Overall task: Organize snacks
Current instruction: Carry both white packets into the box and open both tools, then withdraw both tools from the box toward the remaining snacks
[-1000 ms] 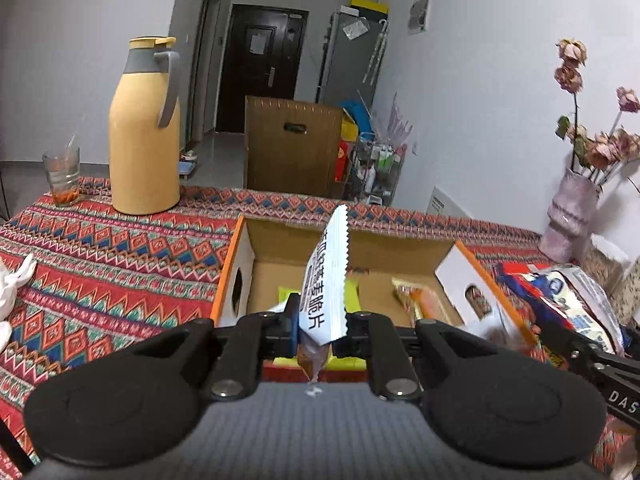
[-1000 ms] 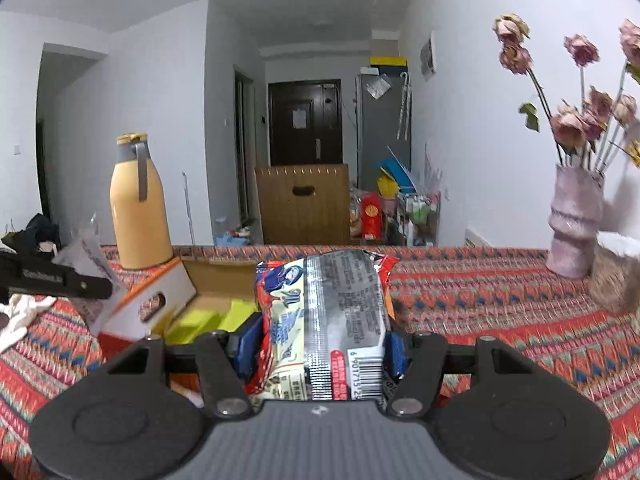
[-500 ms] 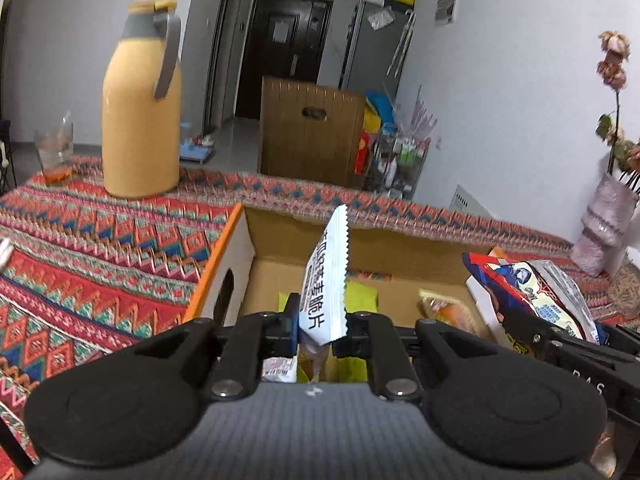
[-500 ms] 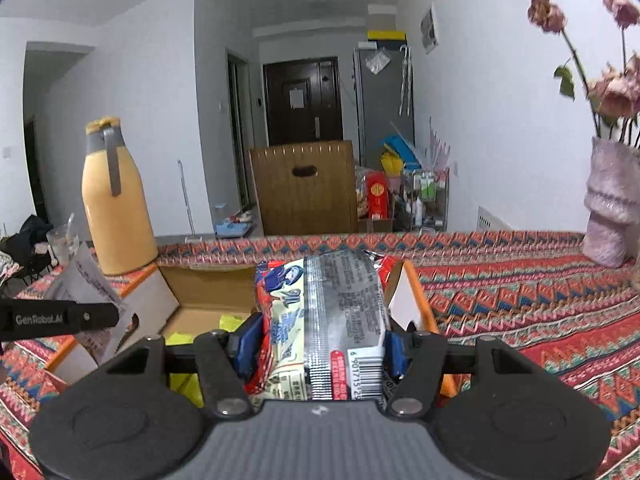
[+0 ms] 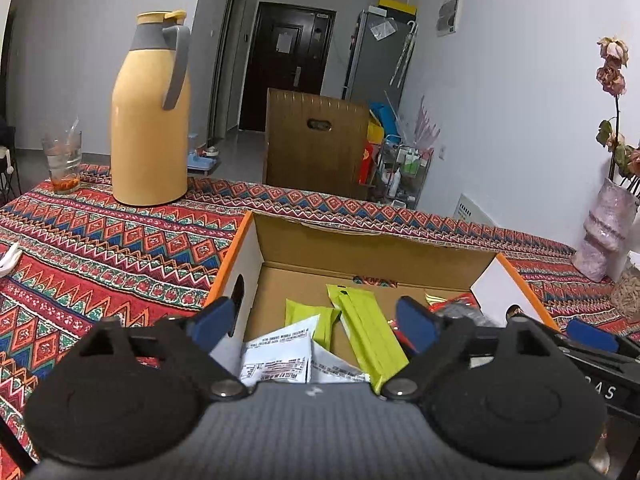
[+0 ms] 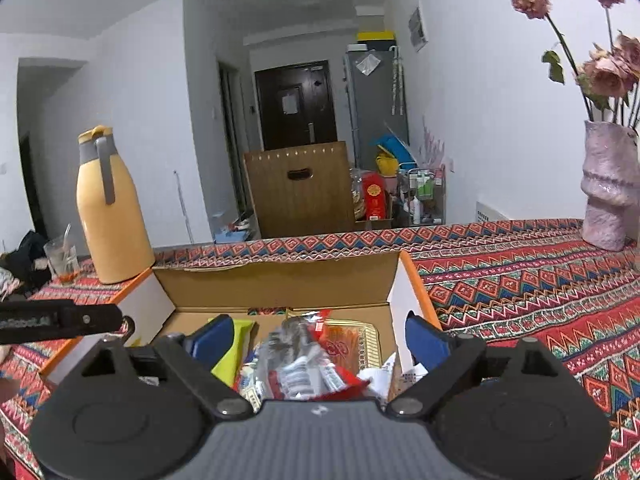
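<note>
Tall yellow thermos jug (image 5: pixel 150 120) and drinking glass (image 5: pixel 62 156) stand on patterned tabletop (image 5: pixel 100 248), behind open cardboard box (image 5: pixel 372 244). Inside: long green snack packs (image 5: pixel 370 336) pointing away, white packet (image 5: pixel 278 354), crinkled red-silver snack bag (image 6: pixel 298 364). Left hand-held gripper (image 5: pixel 316 322) and right hand-held gripper (image 6: pixel 318 338) opening, pads touching nothing.

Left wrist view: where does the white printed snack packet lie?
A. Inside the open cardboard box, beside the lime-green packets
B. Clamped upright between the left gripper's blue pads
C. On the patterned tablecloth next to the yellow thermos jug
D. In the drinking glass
A: the white printed snack packet lies loose in the open cardboard box next to the lime-green packets, below the opening left gripper, clear of its pads.
</note>
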Tool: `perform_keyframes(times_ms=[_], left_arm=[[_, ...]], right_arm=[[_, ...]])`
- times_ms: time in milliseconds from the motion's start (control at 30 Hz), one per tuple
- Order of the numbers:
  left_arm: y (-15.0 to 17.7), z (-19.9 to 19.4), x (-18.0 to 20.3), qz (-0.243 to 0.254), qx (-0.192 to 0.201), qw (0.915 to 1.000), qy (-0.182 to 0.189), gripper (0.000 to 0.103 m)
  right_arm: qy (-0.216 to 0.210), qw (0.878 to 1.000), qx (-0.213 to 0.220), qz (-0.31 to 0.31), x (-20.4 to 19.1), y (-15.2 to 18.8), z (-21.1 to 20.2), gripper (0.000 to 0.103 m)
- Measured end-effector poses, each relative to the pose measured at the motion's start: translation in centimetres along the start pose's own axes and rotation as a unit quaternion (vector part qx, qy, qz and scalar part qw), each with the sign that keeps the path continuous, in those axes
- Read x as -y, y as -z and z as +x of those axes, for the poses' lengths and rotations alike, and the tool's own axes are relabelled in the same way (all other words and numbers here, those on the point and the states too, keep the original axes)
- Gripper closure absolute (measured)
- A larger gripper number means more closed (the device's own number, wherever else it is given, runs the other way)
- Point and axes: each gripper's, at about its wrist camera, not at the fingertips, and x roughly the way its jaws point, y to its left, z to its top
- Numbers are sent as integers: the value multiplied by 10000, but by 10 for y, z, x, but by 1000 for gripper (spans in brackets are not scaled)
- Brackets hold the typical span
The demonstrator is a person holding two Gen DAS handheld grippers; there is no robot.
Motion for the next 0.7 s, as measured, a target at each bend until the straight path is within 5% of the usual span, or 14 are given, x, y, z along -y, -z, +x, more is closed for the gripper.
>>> perform_keyframes(times_ms=[700], left_arm=[[-8, -53, -3, 20, 153, 9999, 48, 0]], right_arm=[[-78, 9999, 117, 69, -2, -3, -47, 11]])
